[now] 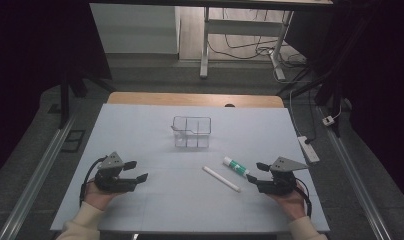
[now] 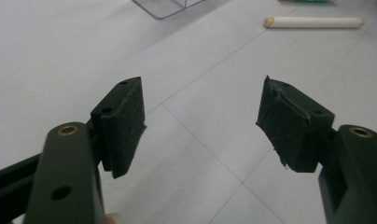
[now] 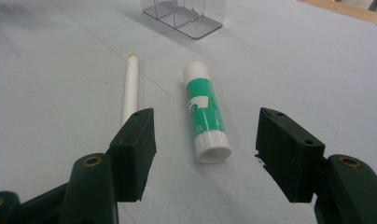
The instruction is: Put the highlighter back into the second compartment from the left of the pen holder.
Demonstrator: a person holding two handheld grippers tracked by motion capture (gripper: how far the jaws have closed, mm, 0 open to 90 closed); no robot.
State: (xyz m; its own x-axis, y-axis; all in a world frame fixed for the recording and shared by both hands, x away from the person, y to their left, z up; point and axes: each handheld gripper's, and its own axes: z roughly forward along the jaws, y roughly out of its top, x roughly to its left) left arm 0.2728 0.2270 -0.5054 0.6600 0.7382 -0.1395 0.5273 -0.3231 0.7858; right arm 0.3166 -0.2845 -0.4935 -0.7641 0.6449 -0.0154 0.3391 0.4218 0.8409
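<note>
Seen from above: a pale blue-grey table [image 1: 140, 130], a person's two hands at its near edge, each with a two-jaw gripper. Left gripper [image 1: 138, 170] near left, jaws spread wide, nothing between them. Right gripper [image 1: 255, 172] near right, jaws likewise spread and empty, aimed at a glue stick [image 1: 235, 165] just beyond the tips.

Glue stick green and white, lying flat, near right of centre, not yet touched. In the right gripper view, flat base end of the stick [image 3: 206, 116] towards the jaws, white cap at the far end. Just left of it, apart and roughly parallel, a thin white stick [image 1: 221, 178], chalk-like. Farther off at mid-table, a clear plastic organiser [image 1: 191, 131] with compartments, upright.

Likely handling of the glue stick: light, rigid, smooth plastic, round and so prone to roll or slip from the pads. Best taken across the green middle of the barrel, jaws square to its length, not on the cap.
</note>
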